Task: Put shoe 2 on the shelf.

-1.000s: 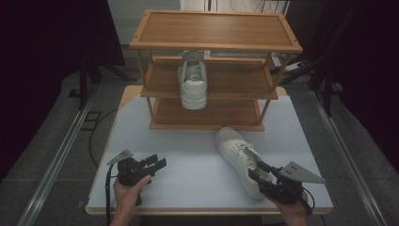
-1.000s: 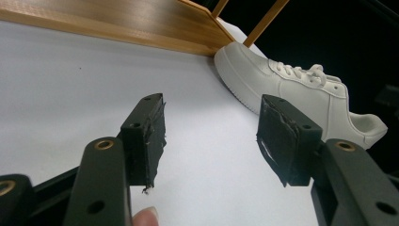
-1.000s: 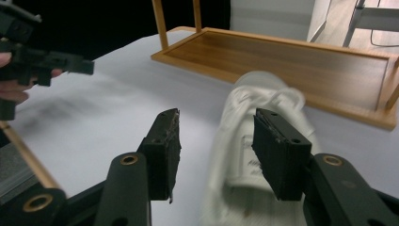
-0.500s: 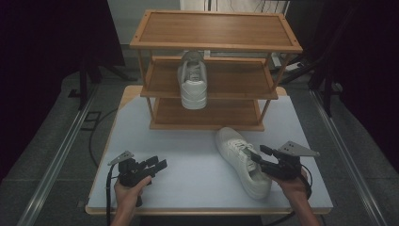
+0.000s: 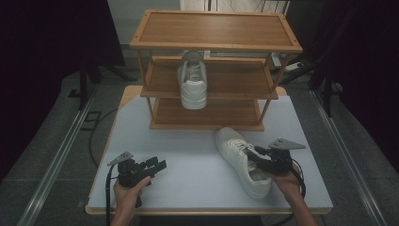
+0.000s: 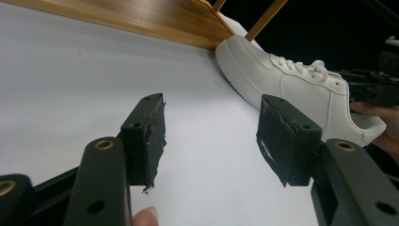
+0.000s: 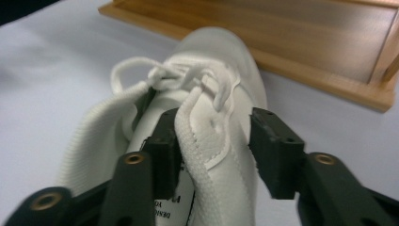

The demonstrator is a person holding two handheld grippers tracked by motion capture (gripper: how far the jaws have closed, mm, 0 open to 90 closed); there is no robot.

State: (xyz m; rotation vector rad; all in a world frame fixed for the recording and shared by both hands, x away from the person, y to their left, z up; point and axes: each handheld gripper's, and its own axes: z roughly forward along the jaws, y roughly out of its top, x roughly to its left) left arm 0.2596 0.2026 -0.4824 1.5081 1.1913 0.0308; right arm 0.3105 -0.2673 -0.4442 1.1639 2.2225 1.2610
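The white sneaker lay on the white table, at about five o'clock from the middle of the high view, just in front of the wooden shoe rack. Its toe pointed toward eleven o'clock, near the lowest shelf, and its heel was toward five o'clock, by the person's right hand. A second white sneaker already stood on the middle shelf of the rack, at twelve o'clock.

The right gripper had just been closing around the side wall of the shoe at the collar. One jaw was inside the opening, beside the tongue, and the other stood outside the upper with a small gap, so the pads were not pressing on both sides yet. The left gripper rested at seven o'clock on the table with jaws wide apart and nothing between them.

I think the sneaker is light, with a stiff rubber sole but a soft, padded upper that gives under pressure. The smooth leather could slip, and the laces are loose. The collar edge seems a good place to hold, because it is thick and stitched. Held there, the toe would probably hang down, so a firm grip is needed.
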